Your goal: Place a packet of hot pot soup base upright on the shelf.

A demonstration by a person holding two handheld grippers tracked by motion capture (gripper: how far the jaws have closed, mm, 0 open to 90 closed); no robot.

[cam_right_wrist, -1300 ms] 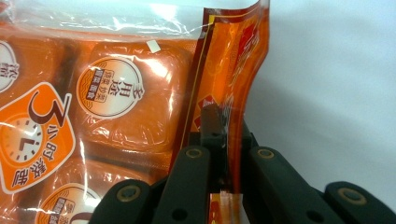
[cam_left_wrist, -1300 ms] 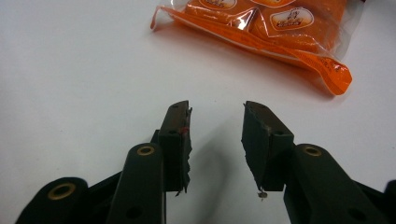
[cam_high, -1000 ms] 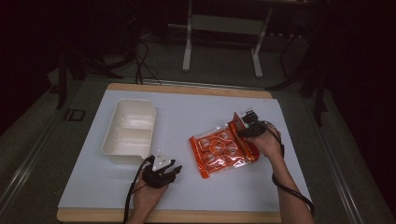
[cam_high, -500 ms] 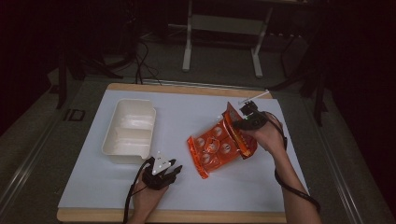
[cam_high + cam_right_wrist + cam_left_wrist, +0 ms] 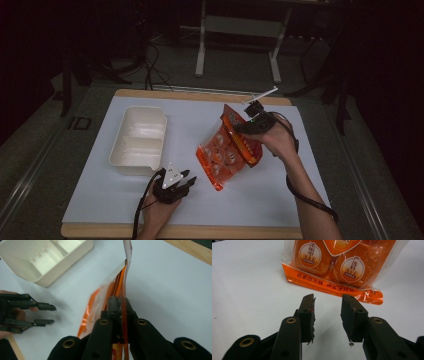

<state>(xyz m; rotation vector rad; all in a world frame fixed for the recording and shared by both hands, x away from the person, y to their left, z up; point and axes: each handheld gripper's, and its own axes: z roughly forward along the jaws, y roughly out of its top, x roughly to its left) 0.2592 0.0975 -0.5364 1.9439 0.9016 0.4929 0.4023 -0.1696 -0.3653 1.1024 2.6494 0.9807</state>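
An orange plastic bag of round pastries (image 5: 226, 151) stands tilted on the white table cover, its top edge lifted and its bottom corner on the table. My right gripper (image 5: 239, 127) is shut on the bag's upper edge (image 5: 123, 302). My left gripper (image 5: 186, 181) rests near the table's front edge, open, just left of the bag's bottom. In the left gripper view the open jaws (image 5: 327, 307) point at the bag's printed bottom seam (image 5: 332, 286), a short way off.
A white two-compartment tray (image 5: 139, 140) lies left of the bag, also visible in the right gripper view (image 5: 47, 260). The wooden table edge (image 5: 200, 95) borders the white cover. Metal stand legs (image 5: 202, 45) rise behind the table.
My right gripper has lifted the bag's top edge up and toward the back, raising the bag from lying flat to standing tilted. The left gripper has stayed put.
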